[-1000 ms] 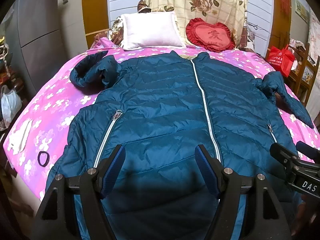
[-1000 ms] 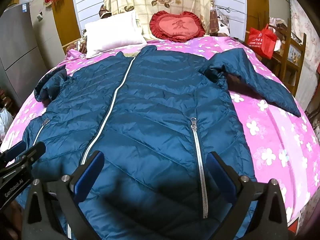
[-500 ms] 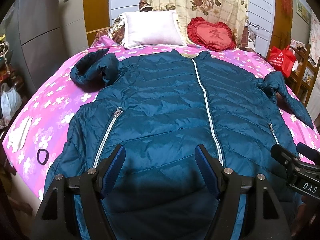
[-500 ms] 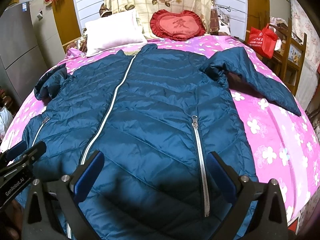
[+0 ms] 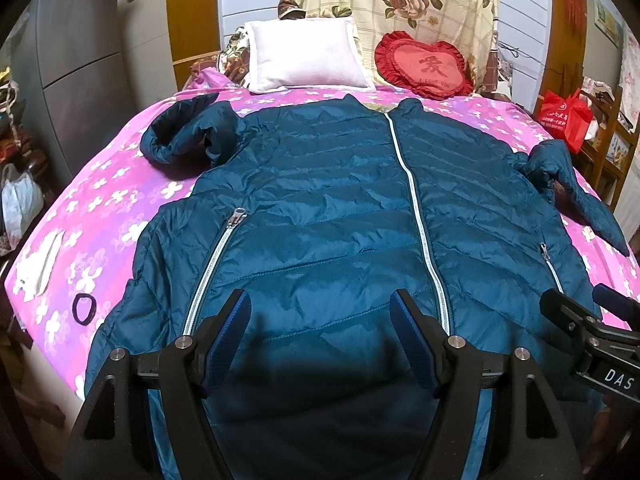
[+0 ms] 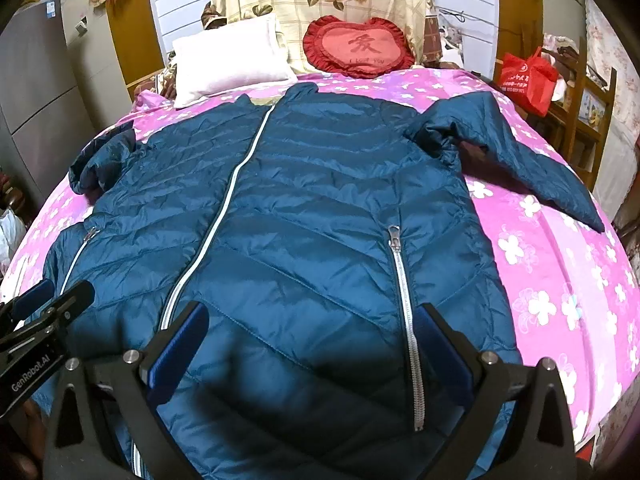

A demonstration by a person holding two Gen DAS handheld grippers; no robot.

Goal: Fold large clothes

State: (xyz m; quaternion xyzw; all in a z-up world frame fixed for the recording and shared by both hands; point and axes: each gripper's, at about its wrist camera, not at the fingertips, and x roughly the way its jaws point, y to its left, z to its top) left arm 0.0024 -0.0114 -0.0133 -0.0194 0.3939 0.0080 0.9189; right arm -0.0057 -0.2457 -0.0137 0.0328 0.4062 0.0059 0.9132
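Note:
A large teal quilted jacket (image 5: 328,208) lies flat, front up and zipped, on a pink flowered bed (image 5: 104,200); it also shows in the right wrist view (image 6: 320,208). Its left sleeve (image 5: 184,136) is bunched near the shoulder. Its right sleeve (image 6: 520,152) stretches out to the right. My left gripper (image 5: 320,320) is open and empty above the hem left of the centre zip. My right gripper (image 6: 316,332) is open and empty above the hem beside the right pocket zip (image 6: 404,300).
A white pillow (image 5: 304,56) and a red heart cushion (image 5: 424,66) lie at the bed's head. A black hair band (image 5: 84,308) and a white cloth (image 5: 40,268) lie at the bed's left edge. A red bag (image 6: 528,76) sits on a shelf at right.
Both grippers have shifted slightly, so the jacket sits a little lower in view. The jaws stay open and the jacket has not moved.

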